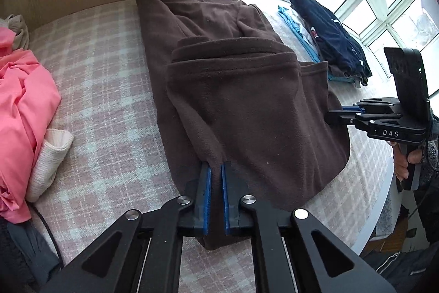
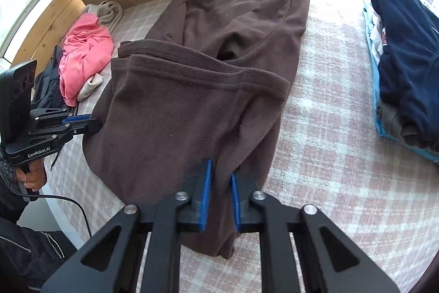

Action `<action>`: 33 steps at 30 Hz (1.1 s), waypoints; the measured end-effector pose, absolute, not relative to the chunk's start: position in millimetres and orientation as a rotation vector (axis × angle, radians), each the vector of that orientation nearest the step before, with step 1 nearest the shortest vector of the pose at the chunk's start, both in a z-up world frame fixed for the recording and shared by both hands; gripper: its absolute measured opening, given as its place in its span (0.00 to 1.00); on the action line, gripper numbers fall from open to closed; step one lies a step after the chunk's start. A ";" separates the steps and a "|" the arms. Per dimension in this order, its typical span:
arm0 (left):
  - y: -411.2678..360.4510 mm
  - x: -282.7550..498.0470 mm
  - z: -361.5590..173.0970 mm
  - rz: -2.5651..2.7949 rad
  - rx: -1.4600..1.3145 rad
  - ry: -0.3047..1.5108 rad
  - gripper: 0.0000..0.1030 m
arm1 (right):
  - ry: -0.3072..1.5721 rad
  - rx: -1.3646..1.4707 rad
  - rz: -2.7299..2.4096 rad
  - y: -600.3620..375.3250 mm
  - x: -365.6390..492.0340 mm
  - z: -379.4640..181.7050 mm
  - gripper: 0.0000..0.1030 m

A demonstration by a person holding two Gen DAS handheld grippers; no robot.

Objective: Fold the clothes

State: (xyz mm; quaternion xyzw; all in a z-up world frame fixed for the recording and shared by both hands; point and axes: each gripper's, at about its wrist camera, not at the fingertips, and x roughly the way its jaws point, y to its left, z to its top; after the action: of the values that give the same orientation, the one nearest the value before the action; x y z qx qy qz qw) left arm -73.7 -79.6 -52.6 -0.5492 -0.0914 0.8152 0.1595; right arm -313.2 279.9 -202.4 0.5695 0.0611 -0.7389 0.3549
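left gripper (image 1: 216,169): fingers clamped on brown fleece (image 1: 233,100) | right gripper (image 2: 221,172): fingers clamped on its near edge | fleece on checked bed (image 1: 109,100)

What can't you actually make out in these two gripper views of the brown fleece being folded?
- Left wrist view: the left gripper pad tips are buried in the brown fleece, so the pinched layers stay hidden.
- Right wrist view: the same for the right gripper.
- Folded stack: lower garments covered by the navy top; frame edge cuts it.

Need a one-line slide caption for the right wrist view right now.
Right gripper pinches the near edge of the brown fleece garment on the checked bed cover; left gripper grips its far side.
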 end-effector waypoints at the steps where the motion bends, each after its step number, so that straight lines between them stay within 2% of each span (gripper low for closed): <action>1: -82.7 -70.6 -50.1 2.340 -1.563 -0.284 0.06 | 0.158 1.454 -1.914 279.6 -311.6 -198.8 0.12; 3: -90.2 -67.3 -52.8 2.346 -1.562 -0.343 0.07 | 0.170 1.477 -1.922 280.1 -316.3 -205.0 0.12; 6: -99.6 -72.1 -77.8 2.315 -1.636 -0.424 0.10 | 0.136 1.563 -1.891 280.0 -331.2 -226.9 0.19; 7: -101.7 -73.2 -80.7 2.310 -1.644 -0.437 0.15 | 0.086 1.582 -1.879 283.2 -335.5 -229.3 0.19; 10: -110.4 -72.2 -72.0 2.320 -1.636 -0.461 0.21 | 0.023 1.548 -1.928 303.4 -337.9 -208.3 0.22; 14: -113.9 -69.7 -41.2 2.400 -1.592 -0.276 0.16 | -0.098 1.480 -1.997 350.2 -328.9 -176.8 0.22; 20: -58.9 -100.8 -17.7 2.302 -1.461 -0.029 0.16 | 0.089 1.493 -1.918 356.5 -287.0 -193.2 0.22; 23: -27.5 -121.7 -36.5 2.203 -1.491 0.032 0.21 | 0.195 1.456 -1.886 349.1 -264.6 -205.4 0.22; 25: -15.6 -128.7 -59.2 2.196 -1.546 0.174 0.21 | 0.217 1.425 -1.874 346.4 -259.4 -209.6 0.22; 29: -25.1 -140.6 -73.8 2.174 -1.612 0.101 0.20 | 0.209 1.389 -1.862 343.1 -264.9 -215.8 0.22; 33: -21.6 -138.7 -72.1 2.186 -1.607 0.153 0.20 | 0.232 1.350 -1.839 334.3 -269.0 -217.3 0.22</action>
State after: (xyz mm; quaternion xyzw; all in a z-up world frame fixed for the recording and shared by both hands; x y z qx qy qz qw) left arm -138.7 -21.6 -72.1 -0.5781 0.0551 0.7864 0.2105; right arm -269.0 334.3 -217.3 0.5364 0.0923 -0.7308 0.4119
